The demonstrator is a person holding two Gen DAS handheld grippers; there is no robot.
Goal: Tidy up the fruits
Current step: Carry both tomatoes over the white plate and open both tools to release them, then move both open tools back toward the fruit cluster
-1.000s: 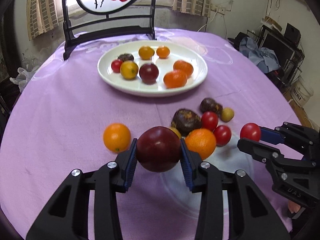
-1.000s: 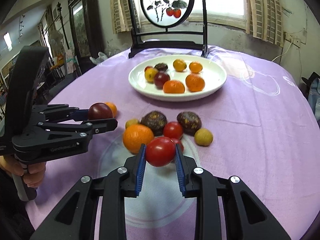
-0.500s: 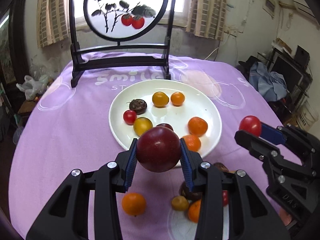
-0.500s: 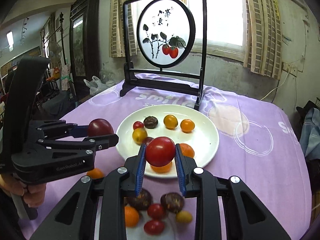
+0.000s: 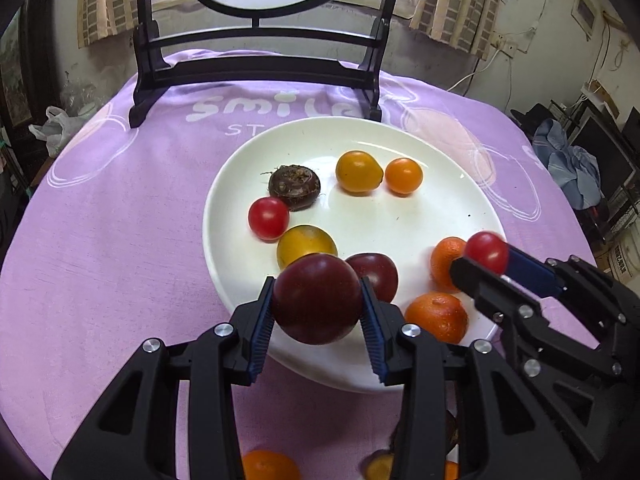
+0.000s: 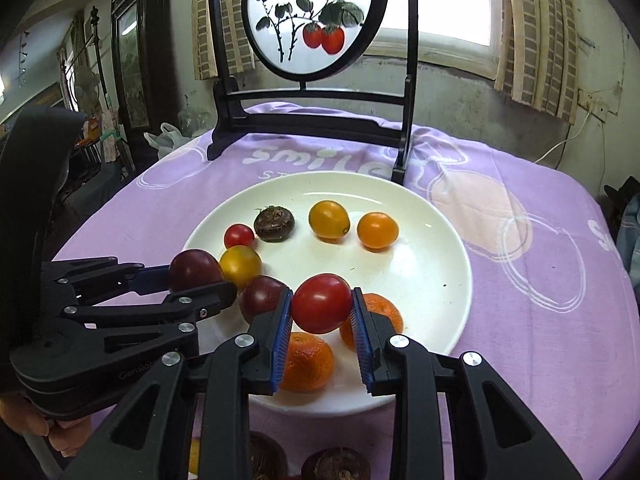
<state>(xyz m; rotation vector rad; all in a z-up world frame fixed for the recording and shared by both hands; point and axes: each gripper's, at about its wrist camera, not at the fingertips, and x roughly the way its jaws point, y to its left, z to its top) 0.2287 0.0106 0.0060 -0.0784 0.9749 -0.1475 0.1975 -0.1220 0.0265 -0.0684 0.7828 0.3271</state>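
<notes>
My left gripper point(image 5: 316, 300) is shut on a dark red plum point(image 5: 318, 294) and holds it over the near left rim of the white plate point(image 5: 440, 140); it also shows in the right wrist view point(image 6: 196, 270). My right gripper point(image 6: 322, 310) is shut on a red tomato point(image 6: 322, 304) above the plate point(image 6: 432, 240), over its near part; it shows in the left wrist view point(image 5: 486, 252) too. The plate holds several fruits: oranges, yellow ones, a small tomato, a dark plum and a brown one.
A black framed round screen point(image 6: 316, 20) stands on the purple cloth behind the plate. Loose fruits lie on the cloth point(image 5: 100, 240) in front of the plate, among them an orange point(image 5: 268, 466) and brown ones point(image 6: 336, 464). Room clutter lies to the right.
Both grippers have moved forward and lower with their fruits, from over the loose fruits to just above the near part of the plate. Both stay shut.
</notes>
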